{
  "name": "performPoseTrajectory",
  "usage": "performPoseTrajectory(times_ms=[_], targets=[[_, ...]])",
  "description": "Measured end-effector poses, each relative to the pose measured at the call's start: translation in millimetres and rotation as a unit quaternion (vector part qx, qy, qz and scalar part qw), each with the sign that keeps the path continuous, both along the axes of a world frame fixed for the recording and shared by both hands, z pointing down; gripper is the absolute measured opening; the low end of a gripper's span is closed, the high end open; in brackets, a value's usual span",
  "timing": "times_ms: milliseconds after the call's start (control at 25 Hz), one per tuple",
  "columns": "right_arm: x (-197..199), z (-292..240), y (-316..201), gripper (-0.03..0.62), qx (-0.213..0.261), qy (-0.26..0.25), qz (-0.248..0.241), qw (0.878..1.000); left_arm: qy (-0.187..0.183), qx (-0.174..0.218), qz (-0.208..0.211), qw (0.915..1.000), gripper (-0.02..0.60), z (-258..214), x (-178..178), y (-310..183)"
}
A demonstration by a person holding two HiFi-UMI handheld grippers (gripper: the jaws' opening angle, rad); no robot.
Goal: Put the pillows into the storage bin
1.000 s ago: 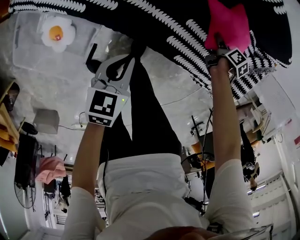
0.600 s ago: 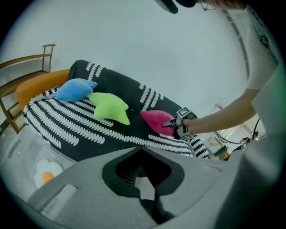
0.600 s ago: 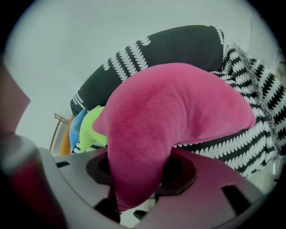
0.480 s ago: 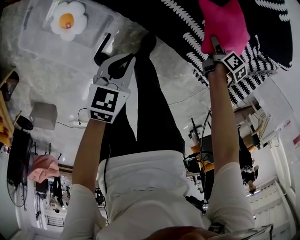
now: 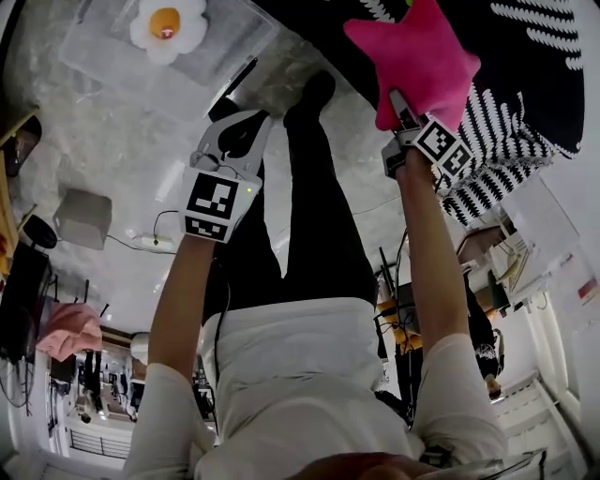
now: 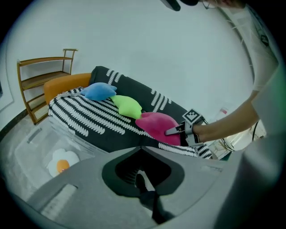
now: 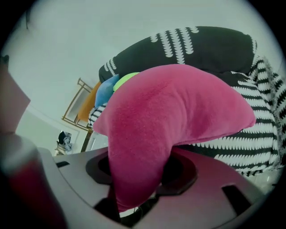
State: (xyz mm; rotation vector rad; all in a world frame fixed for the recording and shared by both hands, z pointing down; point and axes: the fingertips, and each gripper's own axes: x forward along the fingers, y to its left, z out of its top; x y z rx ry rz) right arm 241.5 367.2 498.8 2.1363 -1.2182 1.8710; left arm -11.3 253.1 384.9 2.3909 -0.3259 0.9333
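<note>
Pink star pillow (image 5: 417, 56) has left the sofa (image 5: 530, 52) seat and now hangs at 1 o'clock in the head view, with its left point out past the sofa's front edge. Right gripper (image 5: 397, 101) has come with it. Left gripper (image 5: 241, 127) has drawn closer to the storage bin (image 5: 220, 56).

Edges and room:
- The clear bin sits on the floor (image 5: 112, 159) at 11 o'clock, top open, with a fried-egg pillow (image 5: 167, 23) lying inside.
- A strip of grey marbled floor runs between the bin's near wall and the sofa front. The person's shoe (image 5: 314, 89) and black trouser legs stand in that strip.
- The left gripper view shows a blue pillow (image 6: 99, 91) and a green pillow (image 6: 127, 106) on the patterned throw, touching tip to tip. A wooden shelf (image 6: 44, 80) stands at 10 o'clock past the sofa end.

Grippers:
- Right: jaws partly spread and pinching one arm of the pink star. The rest of the pillow stands free beyond the jaws, clear of the throw.
- Left: jaws pressed together with nothing between them. It hangs over bare floor just beside the bin's near corner, not touching it.
</note>
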Motion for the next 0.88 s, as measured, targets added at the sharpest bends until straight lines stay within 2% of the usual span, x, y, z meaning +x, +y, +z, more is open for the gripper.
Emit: performPoseTrajectory(times_ms=[280,480,680,880], targets=[[-101.9,-9.9,-59.5,0.232,0.007,-0.004,-0.105,0.994,-0.010,0.001,-0.049,0.9987,0.017,2.1,-72.9,-27.3],[-174.7,-6.7,-97.9,0.232,0.007,-0.002,-0.197,0.980,-0.016,-0.002,-0.093,0.9955,0.017,10.9,-127.5,-48.1],[-246.3,-1.9,-136.7,0.233,0.015,0.001,-0.308,0.951,-0.020,-0.011,-0.152,0.9881,0.017,22.3,-180.6,-66.7],[-307.6,7.2,-168.7,0.235,0.015,0.021,-0.412,0.911,-0.022,-0.021,-0.201,0.9791,0.017,32.7,-227.7,-79.4]])
